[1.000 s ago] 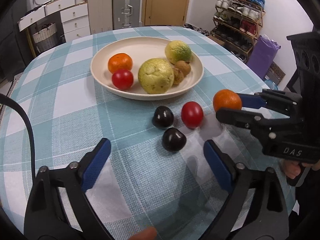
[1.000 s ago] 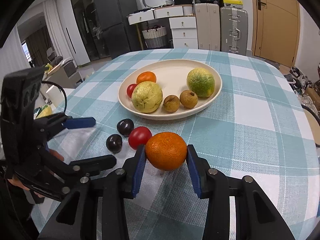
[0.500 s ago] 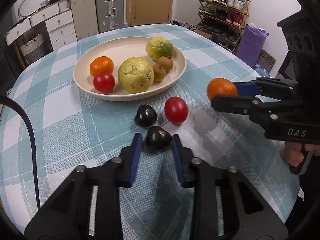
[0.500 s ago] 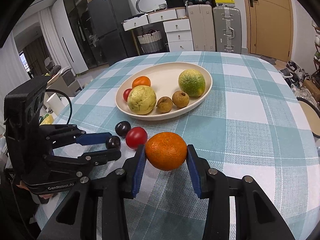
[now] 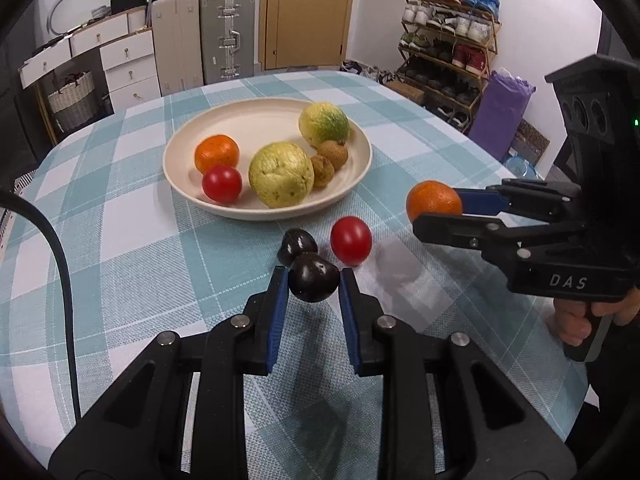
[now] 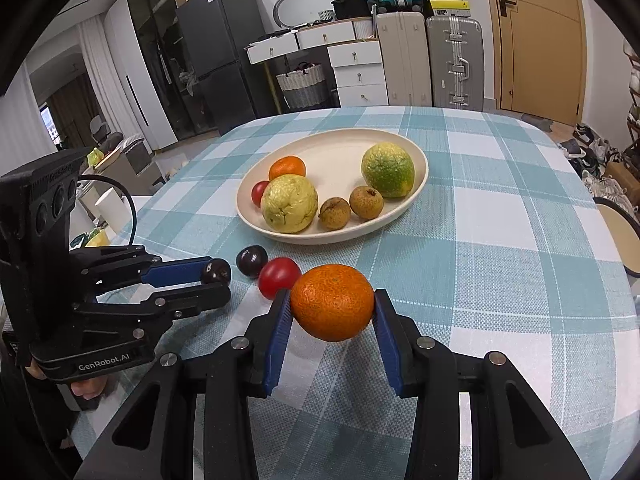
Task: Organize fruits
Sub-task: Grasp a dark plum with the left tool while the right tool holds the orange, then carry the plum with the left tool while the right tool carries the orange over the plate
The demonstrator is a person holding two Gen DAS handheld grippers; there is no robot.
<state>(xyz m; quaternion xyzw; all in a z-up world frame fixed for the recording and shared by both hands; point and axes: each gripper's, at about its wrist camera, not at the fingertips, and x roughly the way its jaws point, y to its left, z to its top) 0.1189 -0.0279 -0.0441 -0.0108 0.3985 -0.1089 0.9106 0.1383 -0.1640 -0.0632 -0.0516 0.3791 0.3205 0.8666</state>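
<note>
left gripper (image 5: 313,280) clamping dark plum (image 5: 313,282), pointed end facing right, above tablecloth (image 5: 120,264) | right gripper (image 6: 331,304) clamping orange (image 6: 332,301), long axis crosswise | second plum (image 5: 294,242) sitting half hidden behind, near plate (image 5: 360,164)

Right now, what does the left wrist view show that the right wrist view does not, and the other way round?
Only the left wrist view shows the shoe rack and purple bag. Only the right wrist view shows the fridge. Both show the plate of fruit, the left gripper shut on a dark plum, the right gripper shut on an orange, and the loose tomato.
</note>
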